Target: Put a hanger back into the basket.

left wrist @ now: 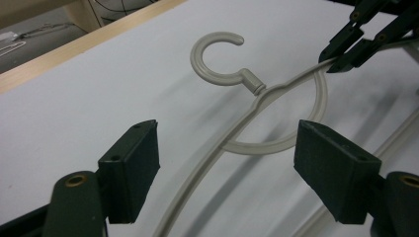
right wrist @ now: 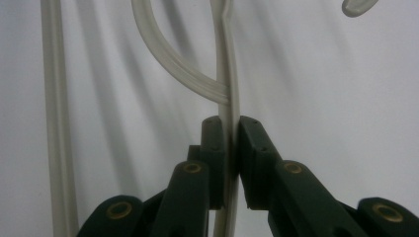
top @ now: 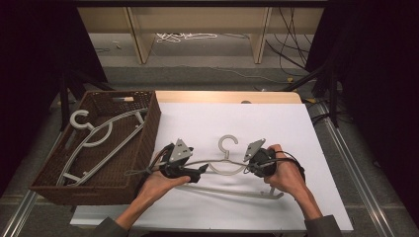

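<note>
A pale grey plastic hanger [top: 225, 170] lies across the middle of the white mat [top: 276, 128], hook pointing away from me. My right gripper [top: 246, 162] is shut on its right shoulder; in the right gripper view the jaws [right wrist: 230, 123] pinch the thin arm [right wrist: 228, 89] just below the curved neck loop. My left gripper [top: 200, 171] is open at the left shoulder. In the left gripper view its jaws [left wrist: 227, 136] stand wide apart, with the hanger arm [left wrist: 212, 158] running between them untouched, and the right gripper [left wrist: 338, 59] grips the far arm. Shadows under the hanger suggest it is slightly raised.
A brown wicker basket [top: 153, 123] stands at the mat's left edge and holds another grey hanger [top: 99, 138]. The wooden table edge [top: 222, 96] runs behind the mat. Cables and shelf legs are on the floor beyond. Metal rails flank the table.
</note>
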Tool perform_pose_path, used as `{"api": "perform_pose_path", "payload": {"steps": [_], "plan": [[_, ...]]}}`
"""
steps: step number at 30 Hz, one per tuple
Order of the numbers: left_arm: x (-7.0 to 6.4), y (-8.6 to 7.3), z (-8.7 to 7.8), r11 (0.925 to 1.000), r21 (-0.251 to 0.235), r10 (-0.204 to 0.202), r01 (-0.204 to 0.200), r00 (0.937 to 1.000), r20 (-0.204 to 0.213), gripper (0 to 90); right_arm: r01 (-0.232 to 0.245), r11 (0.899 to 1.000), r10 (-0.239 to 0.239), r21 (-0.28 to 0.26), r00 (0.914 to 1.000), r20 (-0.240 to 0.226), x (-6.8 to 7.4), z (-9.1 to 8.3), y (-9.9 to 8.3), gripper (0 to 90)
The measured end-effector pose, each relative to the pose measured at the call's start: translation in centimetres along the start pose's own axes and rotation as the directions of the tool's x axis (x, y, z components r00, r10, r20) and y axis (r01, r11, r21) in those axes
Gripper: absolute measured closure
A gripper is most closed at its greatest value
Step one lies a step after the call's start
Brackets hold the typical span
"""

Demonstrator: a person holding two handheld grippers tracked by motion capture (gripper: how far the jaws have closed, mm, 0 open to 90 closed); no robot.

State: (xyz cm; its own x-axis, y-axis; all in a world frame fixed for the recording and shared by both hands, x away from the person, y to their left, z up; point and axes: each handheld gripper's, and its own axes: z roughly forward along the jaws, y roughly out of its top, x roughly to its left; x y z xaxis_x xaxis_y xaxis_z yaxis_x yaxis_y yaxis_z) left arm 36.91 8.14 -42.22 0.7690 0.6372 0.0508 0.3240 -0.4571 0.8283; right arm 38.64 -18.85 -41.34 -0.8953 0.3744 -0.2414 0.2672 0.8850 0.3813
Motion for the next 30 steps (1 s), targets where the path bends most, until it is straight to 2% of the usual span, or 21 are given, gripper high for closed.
{"api": "perform_pose_path", "payload": {"steps": [6, 14, 15, 17, 20, 23, 24, 25, 27, 30], "plan": [[-0.4, 0.5, 2.4, 0.9978, 0.053, 0.040, -0.040, 0.9991, 0.011, 30.4, 0.030, 0.999, -0.030, -0.017, 0.9994, 0.017, 0.2, -0.8, 0.4, 82.2], [-0.4, 0.8, 3.2, 0.9949, 0.078, 0.061, -0.064, 0.9970, 0.048, 35.5, 0.053, 0.998, -0.052, -0.021, 0.9984, 0.021, 0.7, -1.3, 0.9, 82.2], [-0.5, 0.9, 3.4, 0.9922, 0.089, 0.082, -0.087, 0.9951, 0.055, 35.8, 0.061, 0.998, -0.061, -0.022, 0.9979, 0.024, 0.7, -1.3, 0.9, 82.2], [-0.5, 0.9, 3.7, 0.9896, 0.100, 0.097, -0.103, 0.9930, 0.068, 39.6, 0.065, 0.998, -0.065, -0.025, 0.9977, 0.020, 0.7, -1.4, 1.0, 82.2], [-0.7, 1.1, 4.3, 0.9856, 0.129, 0.101, -0.110, 0.9924, 0.070, 43.0, 0.075, 0.997, -0.074, -0.029, 0.9969, 0.026, 0.9, -1.5, 1.2, 82.2], [-1.0, 1.5, 4.6, 0.9793, 0.144, 0.132, -0.142, 0.9883, 0.076, 50.7, 0.084, 0.996, -0.082, -0.033, 0.9959, 0.038, 1.0, -1.8, 1.4, 82.2], [-1.0, 1.5, 4.6, 0.9793, 0.144, 0.132, -0.142, 0.9883, 0.076, 53.7, 0.089, 0.995, -0.088, -0.034, 0.9958, 0.028, 1.1, -1.8, 1.4, 82.2], [-1.1, 1.6, 4.9, 0.9755, 0.149, 0.152, -0.162, 0.9855, 0.076, 58.0, 0.092, 0.995, -0.091, -0.036, 0.9954, 0.029, 1.2, -1.9, 1.5, 82.2], [-1.3, 1.7, 5.0, 0.9727, 0.148, 0.166, -0.179, 0.9814, 0.097, 66.3, 0.102, 0.994, -0.101, -0.035, 0.9944, 0.031, 1.2, -1.9, 1.6, 82.1], [-1.4, 1.9, 4.9, 0.9607, 0.152, 0.218, -0.232, 0.9703, 0.105, 69.7, 0.104, 0.994, -0.103, -0.035, 0.9940, 0.036, 1.2, -1.9, 1.5, 82.1]]}}
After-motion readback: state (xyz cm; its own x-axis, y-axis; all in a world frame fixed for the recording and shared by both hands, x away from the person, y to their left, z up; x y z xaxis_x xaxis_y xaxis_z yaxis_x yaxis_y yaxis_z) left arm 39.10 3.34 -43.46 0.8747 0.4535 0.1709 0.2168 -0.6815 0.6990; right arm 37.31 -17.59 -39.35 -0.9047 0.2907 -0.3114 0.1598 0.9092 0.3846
